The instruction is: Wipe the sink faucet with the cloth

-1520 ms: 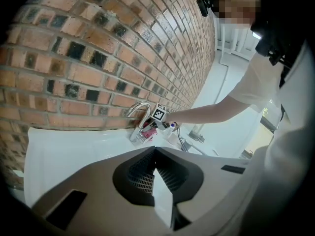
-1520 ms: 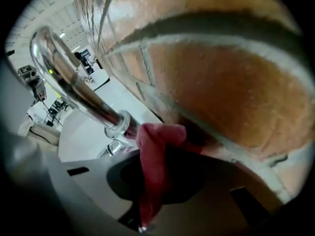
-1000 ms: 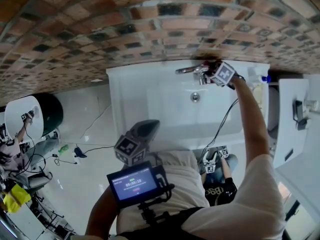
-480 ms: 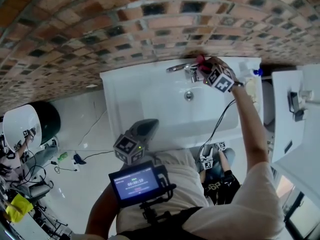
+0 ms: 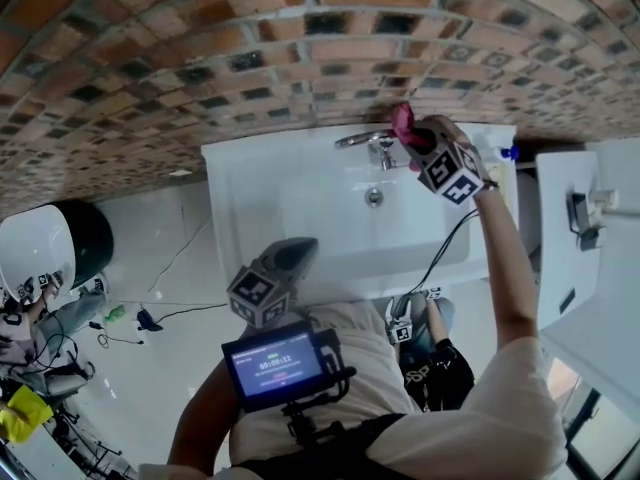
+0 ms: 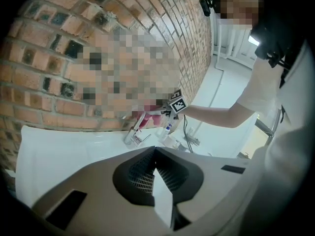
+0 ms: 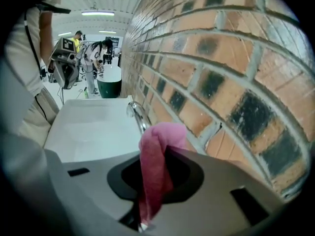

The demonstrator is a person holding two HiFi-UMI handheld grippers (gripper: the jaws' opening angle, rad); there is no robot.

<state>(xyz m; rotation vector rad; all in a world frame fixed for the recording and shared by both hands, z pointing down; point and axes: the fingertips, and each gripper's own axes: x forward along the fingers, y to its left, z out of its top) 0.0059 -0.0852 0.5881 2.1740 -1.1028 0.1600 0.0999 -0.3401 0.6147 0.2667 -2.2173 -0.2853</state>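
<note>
Left gripper: the grey two-jaw left gripper sits low at the person's waist, at 6 o'clock from the sink and well apart from the faucet. Its own view shows the jaws drawn together with nothing between them.

Screen: a small black-framed lit display hangs on the chest rig, just at 6 o'clock from the left gripper.

Sink: the white rectangular ceramic sink stands against the red-brown brick wall, which runs along its 12 o'clock edge. A round metal drain lies in the basin, at 6 o'clock from the faucet.

Faucet: the curved chrome sink faucet is mounted at the basin's 12 o'clock rim, its spout reaching towards 9 o'clock in the head view.

Cloth: the pink folded cloth is at 3 o'clock from the faucet's base, just beside it and close to the wall. Whether it touches the metal cannot be told.

Right gripper: the grey two-jaw right gripper is held out on a stretched arm over the sink's 12 o'clock rim. Its jaws are clamped on the cloth, which bunches up out of them and folds over.
</note>
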